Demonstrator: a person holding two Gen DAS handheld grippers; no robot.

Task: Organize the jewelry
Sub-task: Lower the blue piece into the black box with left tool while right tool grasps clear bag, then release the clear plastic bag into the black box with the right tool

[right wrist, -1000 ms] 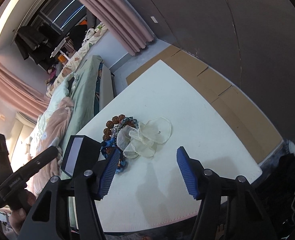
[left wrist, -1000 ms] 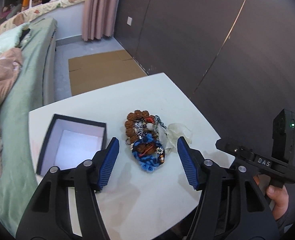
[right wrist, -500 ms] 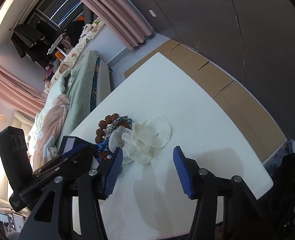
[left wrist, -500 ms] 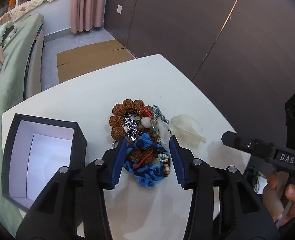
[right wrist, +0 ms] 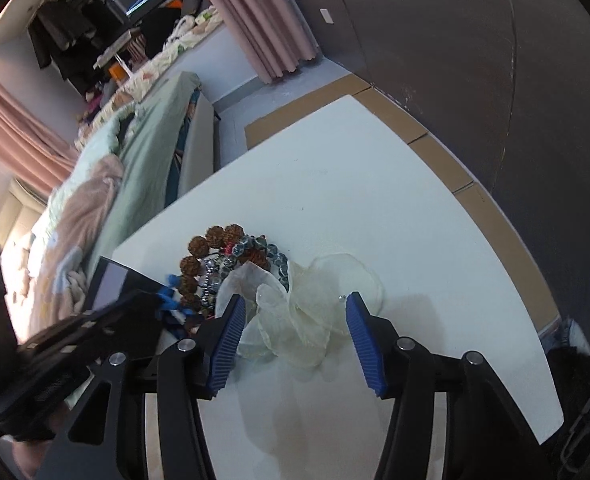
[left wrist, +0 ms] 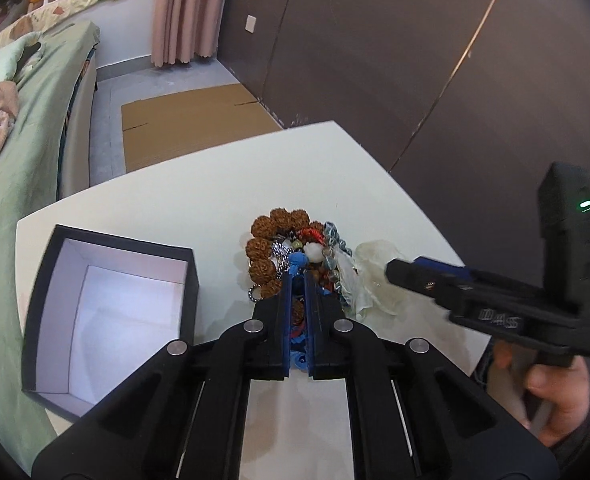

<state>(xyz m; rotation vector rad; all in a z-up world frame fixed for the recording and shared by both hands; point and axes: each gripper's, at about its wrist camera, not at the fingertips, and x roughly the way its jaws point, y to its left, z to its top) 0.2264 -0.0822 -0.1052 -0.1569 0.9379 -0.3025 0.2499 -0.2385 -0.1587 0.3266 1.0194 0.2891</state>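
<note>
White tabletop [left wrist: 223,184], open black cardboard box with white lining [left wrist: 107,320] at left, empty. Jewelry heap beside it. Left gripper [left wrist: 299,280], wide apart a second ago, now clamped on blue knotted bracelet [left wrist: 297,261]: ready for lifting boxward. Right gripper [right wrist: 295,312] spread, straddling translucent shell-disc piece [right wrist: 319,308].

A white table [left wrist: 199,200] stands near a dark panelled wall [left wrist: 375,40]. Flattened cardboard [left wrist: 191,116] lies on the grey floor [left wrist: 107,96] beyond it. A bed with green bedding [left wrist: 27,128] runs along one side, and pink curtains [left wrist: 185,8] hang at the far end.
</note>
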